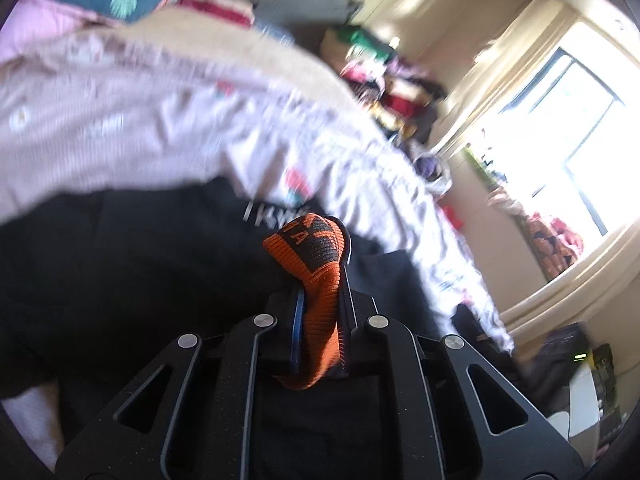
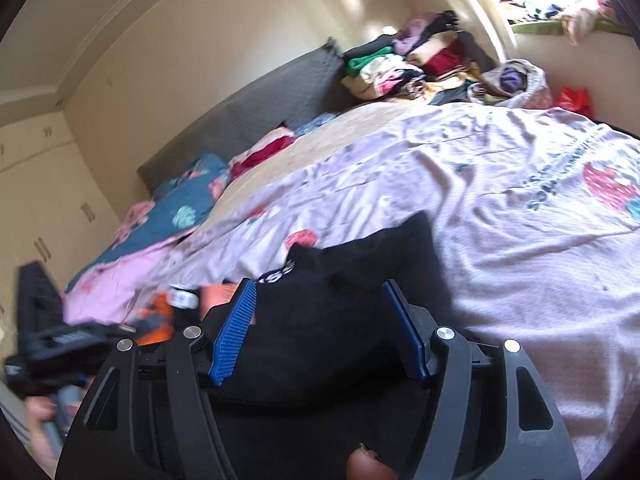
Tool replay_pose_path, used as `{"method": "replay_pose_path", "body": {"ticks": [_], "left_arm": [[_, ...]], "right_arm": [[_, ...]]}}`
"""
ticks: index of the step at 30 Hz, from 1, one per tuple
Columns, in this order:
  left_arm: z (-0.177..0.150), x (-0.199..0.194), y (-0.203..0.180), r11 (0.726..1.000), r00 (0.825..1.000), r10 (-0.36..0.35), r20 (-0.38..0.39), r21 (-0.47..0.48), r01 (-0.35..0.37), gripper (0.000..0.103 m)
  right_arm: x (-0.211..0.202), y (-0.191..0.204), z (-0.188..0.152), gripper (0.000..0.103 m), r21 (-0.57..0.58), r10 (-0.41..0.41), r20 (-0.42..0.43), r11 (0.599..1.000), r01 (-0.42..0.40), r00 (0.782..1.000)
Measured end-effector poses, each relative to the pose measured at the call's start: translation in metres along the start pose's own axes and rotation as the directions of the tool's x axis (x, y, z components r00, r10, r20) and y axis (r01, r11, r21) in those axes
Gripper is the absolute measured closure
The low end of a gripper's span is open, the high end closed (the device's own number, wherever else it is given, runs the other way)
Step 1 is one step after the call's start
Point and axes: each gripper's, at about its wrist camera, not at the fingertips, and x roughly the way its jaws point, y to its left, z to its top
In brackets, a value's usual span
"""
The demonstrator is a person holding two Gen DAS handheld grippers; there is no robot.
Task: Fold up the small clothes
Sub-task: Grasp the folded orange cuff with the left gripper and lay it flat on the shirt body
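My left gripper point(image 1: 320, 240) is shut on an orange and black sock point(image 1: 316, 268), which bulges out past the fingertips and hangs down between the jaws. Below it lies a black garment point(image 1: 120, 264) with white lettering on the bed. My right gripper point(image 2: 320, 288) is open, its blue pads point(image 2: 236, 332) on either side of the black garment point(image 2: 332, 312), just above it. The left gripper point(image 2: 60, 340) and orange fabric point(image 2: 160, 316) show blurred at the left of the right wrist view.
A pale pink sheet with strawberry prints point(image 2: 520, 208) covers the bed. Piles of folded clothes point(image 2: 404, 64) sit at the far corner by a grey headboard point(image 2: 248, 108). A teal floral pillow point(image 2: 180, 208) lies at the left. A bright window point(image 1: 580, 128) is on the right.
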Motion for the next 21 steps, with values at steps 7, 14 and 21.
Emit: {"method": "replay_pose_path", "body": {"ticks": [7,14,21], "left_arm": [[0.006,-0.031,0.015,0.999,0.997,0.031,0.066,-0.015,-0.030,0.097],[-0.010,-0.012,0.051,0.987,0.988,0.151,-0.003,-0.046,-0.151,0.096],[-0.016,-0.006,0.066,0.974,0.975,0.223,-0.024,-0.042,-0.223,0.094]], "right_arm": [[0.008,0.003,-0.004,0.038,-0.020,-0.026,-0.038,0.999,0.026,0.999],[0.021,0.005,-0.011,0.038,-0.052,-0.059,-0.102,0.997,0.054,0.993],[0.035,0.010,-0.020,0.038,-0.100,-0.080,-0.178,0.993,0.063,0.981]]}}
